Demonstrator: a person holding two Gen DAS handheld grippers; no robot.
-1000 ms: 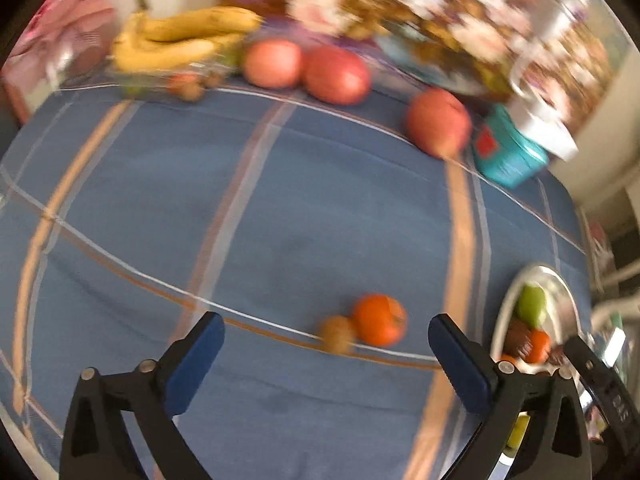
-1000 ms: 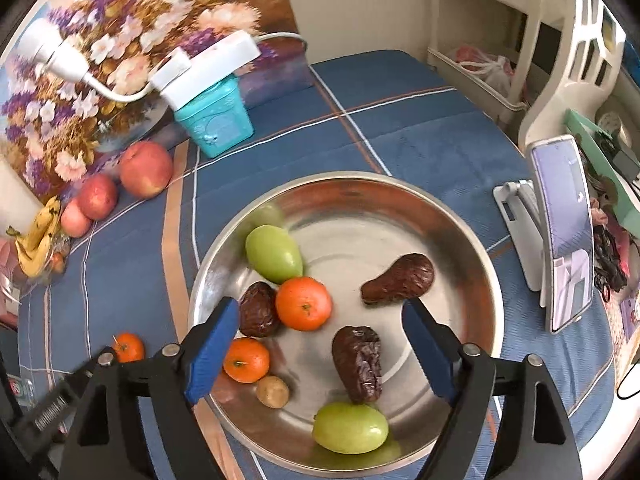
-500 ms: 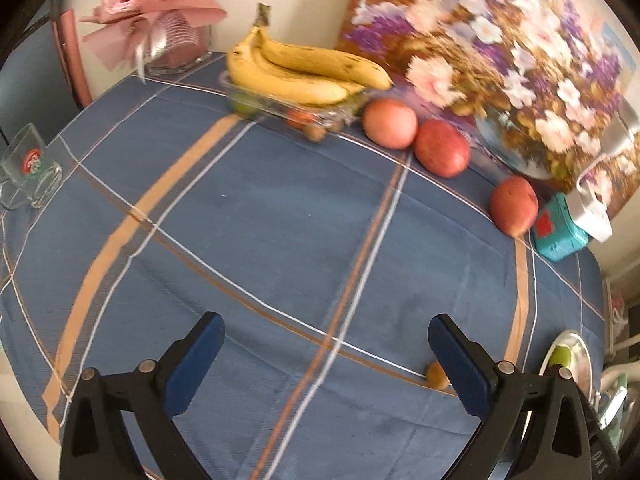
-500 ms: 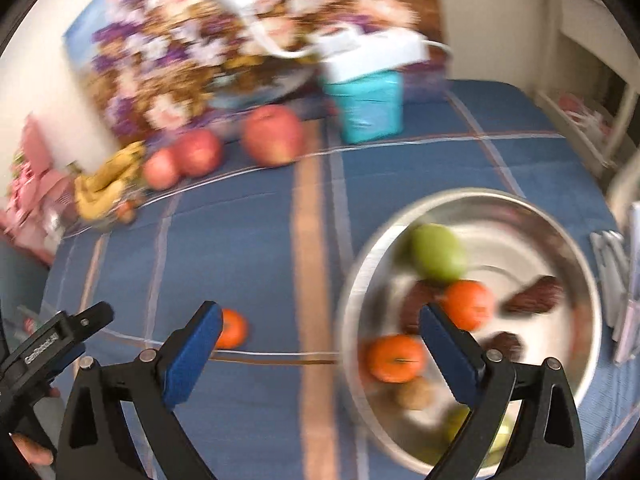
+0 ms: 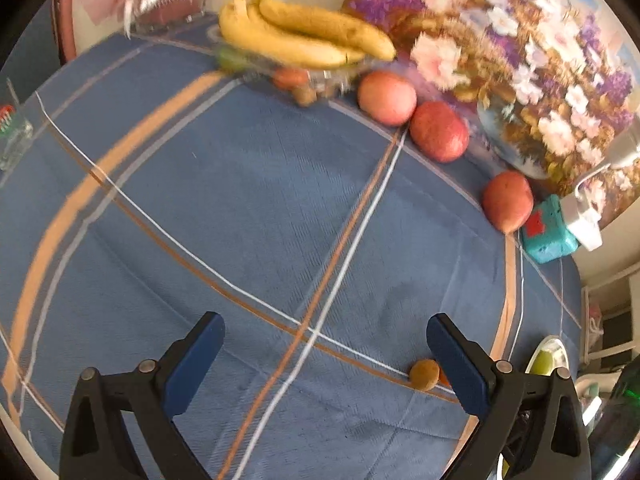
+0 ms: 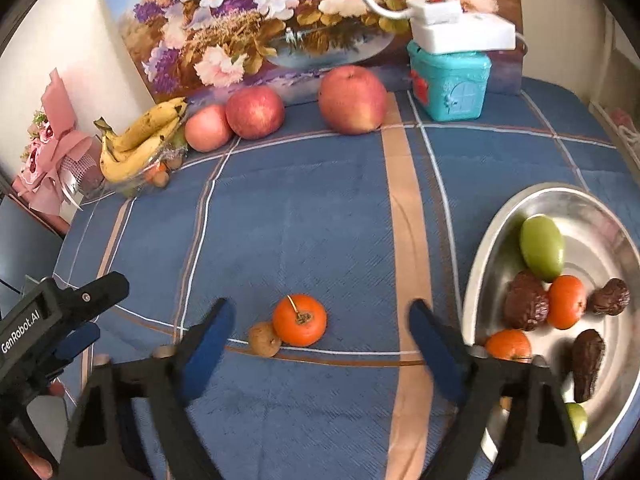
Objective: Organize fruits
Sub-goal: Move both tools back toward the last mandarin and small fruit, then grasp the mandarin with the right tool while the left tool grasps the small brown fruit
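1. Apples: 3, along the painting (image 6: 256, 112), (image 6: 352, 100), (image 6: 206, 128).
2. Banana bunch: 1 (image 6: 138, 142); fingers too overlapped to count.
3. Oranges: 3 in total. 1 on the cloth (image 6: 299, 320), 2 in the bowl (image 6: 564, 301), (image 6: 508, 345).
4. Small brown fruit on the cloth: 1 (image 6: 264, 339), touching the loose orange.
5. Green fruits in the bowl: 2 (image 6: 542, 247), (image 6: 577, 420).
6. Dark wrinkled fruits in the bowl: 3 (image 6: 525, 306), (image 6: 610, 297), (image 6: 587, 364).
7. Bowl: 1 (image 6: 600, 208).
8. Teal box: 1 (image 6: 450, 80).
9. Grippers: 2 (image 5: 320, 364), (image 6: 320, 344).
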